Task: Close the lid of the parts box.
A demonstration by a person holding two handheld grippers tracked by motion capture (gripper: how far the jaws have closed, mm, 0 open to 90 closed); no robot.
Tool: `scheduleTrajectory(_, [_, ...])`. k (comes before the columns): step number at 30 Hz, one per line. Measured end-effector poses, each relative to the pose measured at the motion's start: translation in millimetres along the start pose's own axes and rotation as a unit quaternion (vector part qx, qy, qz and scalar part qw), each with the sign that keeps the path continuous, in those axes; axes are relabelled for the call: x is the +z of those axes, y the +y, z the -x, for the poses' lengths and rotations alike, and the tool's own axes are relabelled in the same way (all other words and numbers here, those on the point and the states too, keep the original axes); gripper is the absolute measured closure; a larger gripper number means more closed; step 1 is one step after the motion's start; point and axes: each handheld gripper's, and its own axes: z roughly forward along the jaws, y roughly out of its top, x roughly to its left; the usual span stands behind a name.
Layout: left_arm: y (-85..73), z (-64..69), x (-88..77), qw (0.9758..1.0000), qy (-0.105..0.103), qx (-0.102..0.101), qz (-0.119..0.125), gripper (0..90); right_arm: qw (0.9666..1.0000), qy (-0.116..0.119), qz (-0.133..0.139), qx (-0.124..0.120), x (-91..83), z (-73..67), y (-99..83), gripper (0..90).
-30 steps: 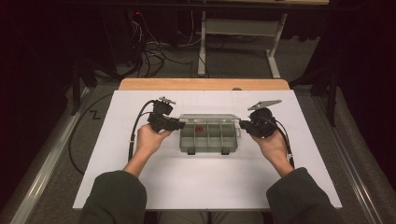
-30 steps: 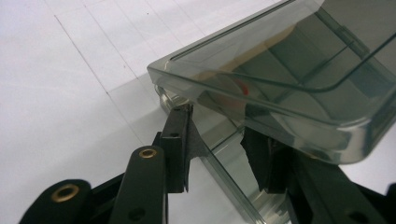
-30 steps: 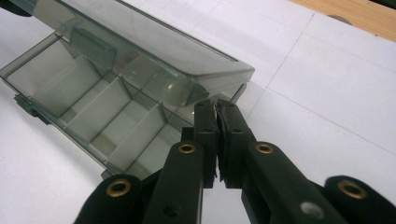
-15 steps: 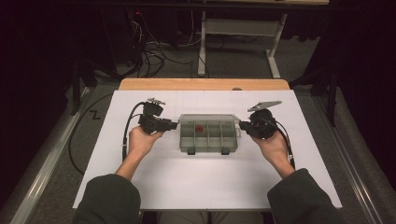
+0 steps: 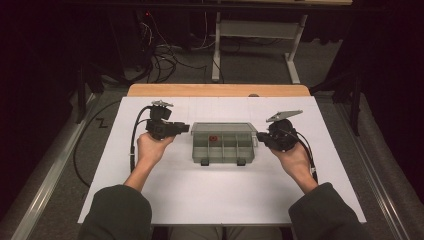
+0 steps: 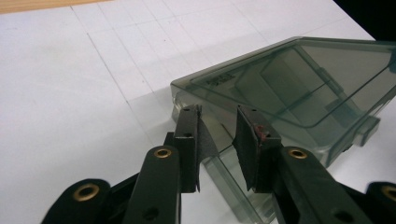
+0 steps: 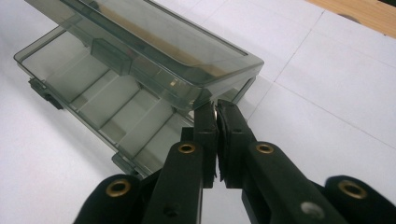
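A white table (image 5: pixel 220 200) carries a smoky clear organizer box (image 5: pixel 222 142) at its middle, between the person's two hands. The box's lid (image 7: pixel 154 44) stands partly raised over the divided tray (image 7: pixel 88 100), so opening appears under way but unfinished; one small red item (image 5: pixel 213 138) sits in a back compartment. The right gripper (image 7: pixel 215 109) has its jaws pressed together at the lid's corner, seemingly propping it. The left gripper (image 6: pixel 217 135) hovers just beside the box's left end, jaws parted and empty.
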Motion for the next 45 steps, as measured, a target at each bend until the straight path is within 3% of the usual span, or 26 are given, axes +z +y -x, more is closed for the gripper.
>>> scheduleTrajectory(19, [3.2, 11.3, 5.8, 0.9997, -0.001, 0.023, -0.007, 69.9, 0.9999, 0.011, -0.004, 0.002, -2.3, 4.1, -9.7, 88.9])
scheduleTrajectory(31, [-2.6, 18.3, 14.7, 0.9991, -0.004, 0.036, -0.021, 69.9, 0.9999, 0.007, -0.005, 0.009, -0.8, 7.0, -12.3, 88.8])
scheduleTrajectory(45, [-11.2, 23.0, 19.3, 0.9985, -0.002, 0.046, -0.029, 69.9, 0.9999, 0.015, -0.006, 0.001, 4.9, 1.0, -11.2, 88.8])
